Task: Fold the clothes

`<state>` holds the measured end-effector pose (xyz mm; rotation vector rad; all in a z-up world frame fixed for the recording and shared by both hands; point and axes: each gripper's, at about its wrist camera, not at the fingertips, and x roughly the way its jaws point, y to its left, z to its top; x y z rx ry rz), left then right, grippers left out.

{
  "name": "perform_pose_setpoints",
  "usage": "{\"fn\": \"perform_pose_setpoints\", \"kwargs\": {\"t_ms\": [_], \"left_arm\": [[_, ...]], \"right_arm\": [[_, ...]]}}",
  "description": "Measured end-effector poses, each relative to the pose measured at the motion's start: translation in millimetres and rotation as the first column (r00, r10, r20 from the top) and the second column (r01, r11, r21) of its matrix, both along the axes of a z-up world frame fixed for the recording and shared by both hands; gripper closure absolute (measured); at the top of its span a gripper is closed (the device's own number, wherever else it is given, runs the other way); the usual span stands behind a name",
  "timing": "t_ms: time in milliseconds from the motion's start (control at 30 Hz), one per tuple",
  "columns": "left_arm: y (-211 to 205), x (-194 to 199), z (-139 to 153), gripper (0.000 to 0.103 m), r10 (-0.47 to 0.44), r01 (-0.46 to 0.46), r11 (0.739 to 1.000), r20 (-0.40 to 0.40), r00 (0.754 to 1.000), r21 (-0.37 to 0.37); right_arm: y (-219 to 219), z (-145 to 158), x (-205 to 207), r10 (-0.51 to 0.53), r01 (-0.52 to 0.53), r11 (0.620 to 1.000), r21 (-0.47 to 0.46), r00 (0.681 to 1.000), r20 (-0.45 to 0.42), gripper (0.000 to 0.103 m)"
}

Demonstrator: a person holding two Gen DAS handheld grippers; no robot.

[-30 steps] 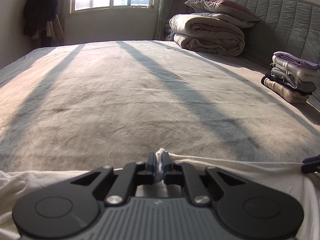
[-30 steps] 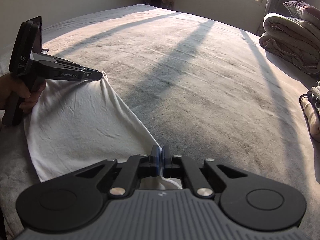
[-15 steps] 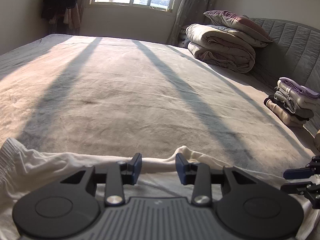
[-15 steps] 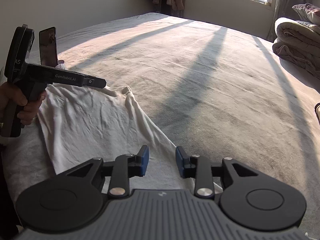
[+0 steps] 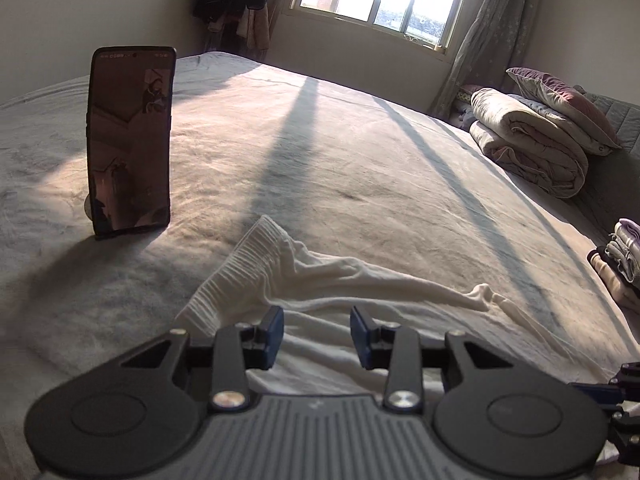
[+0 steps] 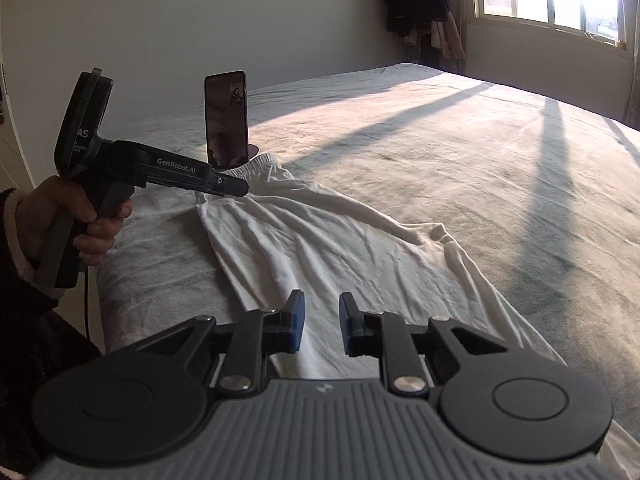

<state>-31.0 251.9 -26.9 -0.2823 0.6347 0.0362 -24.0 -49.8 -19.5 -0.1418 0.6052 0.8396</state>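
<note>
A white garment (image 5: 360, 292) with a ribbed waistband (image 5: 240, 272) lies rumpled on the grey bed (image 5: 360, 160), held by neither gripper. My left gripper (image 5: 316, 320) hovers open just above its near edge, close to the waistband, with nothing between the pads. In the right wrist view the left gripper (image 6: 240, 190) is held by a hand (image 6: 80, 216) over the waistband end. My right gripper (image 6: 322, 312) hangs over the other part of the garment (image 6: 320, 240). Its jaws are closing, with a clear gap and no cloth pinched.
A phone (image 5: 130, 140) stands upright on the bed just beyond the waistband. Rolled quilts and a pillow (image 5: 532, 144) sit at the far right, with a stack of folded clothes (image 5: 620, 264) nearer. Dark clothes (image 6: 420, 0) hang by the window.
Both grippers let go of the garment's far edge, opened and drew back, swinging left. The cloth has dropped onto the bed. The right jaws are narrower than half a second ago.
</note>
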Motion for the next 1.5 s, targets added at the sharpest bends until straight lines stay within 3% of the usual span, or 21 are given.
{"fn": "perform_pose_setpoints", "kwargs": {"t_ms": [200,433,567,700,833,900,967,1200,1267,1367,1433,1500], "left_arm": [[29.3,-20.2,-6.1,0.069,0.051,-0.052,0.998,-0.023,0.998,-0.041],[42.7,-13.7,-8.3,0.077,0.12,-0.121,0.989,-0.024,0.993,-0.085],[37.7,-7.3,-10.1,0.094,0.144,-0.145,0.987,-0.03,0.989,-0.068],[36.6,-5.1,-10.4,0.103,0.181,-0.182,0.982,-0.024,0.983,-0.049],[37.4,-3.8,-7.7,0.103,0.203,-0.203,0.978,-0.015,0.979,-0.035],[36.8,-3.1,-6.9,0.103,0.209,-0.21,0.977,-0.012,0.978,-0.027],[36.5,-2.6,-6.3,0.103,0.214,-0.214,0.976,-0.01,0.977,-0.025],[43.4,-4.1,-2.6,0.103,0.251,-0.25,0.968,0.015,0.968,-0.03],[45.8,-3.8,-2.7,0.103,0.257,-0.256,0.966,0.011,0.966,-0.03],[51.4,-3.8,-4.7,0.103,0.242,-0.243,0.967,-0.02,0.97,-0.071],[53.7,-8.1,-4.6,0.1,0.246,-0.247,0.963,-0.023,0.969,-0.111],[54.5,-10.4,-3.7,0.081,0.229,-0.229,0.962,-0.019,0.973,-0.151]], "right_arm": [[29.5,-12.1,1.0,0.058,-0.058,0.998,0.009,0.998,-0.031,0.083],[35.9,-26.4,2.6,0.057,-0.059,0.998,-0.021,0.997,-0.06,0.086],[37.2,-24.6,0.8,0.068,-0.07,0.997,-0.043,0.997,-0.045,0.086],[38.6,-26.3,0.8,0.07,-0.071,0.995,-0.076,0.997,-0.024,0.086],[43.7,-29.6,-2.5,0.085,-0.083,0.989,-0.125,0.996,0.01,0.089],[46.6,-30.7,-3.9,0.082,-0.076,0.987,-0.145,0.996,0.038,0.101],[45.9,-28.9,-2.9,0.077,-0.072,0.988,-0.138,0.996,0.032,0.102],[32.7,-9.7,5.2,0.09,-0.087,0.995,0.041,0.991,-0.097,0.103],[35.2,-9.3,5.9,0.104,-0.096,0.993,0.063,0.987,-0.126,0.103],[39.6,-15.1,4.1,0.111,-0.108,0.994,0.025,0.987,-0.119,0.103],[41.6,-20.5,3.4,0.117,-0.118,0.993,0.0,0.985,-0.129,0.103],[42.9,-22.7,1.8,0.12,-0.124,0.992,-0.018,0.985,-0.125,0.103]]}}
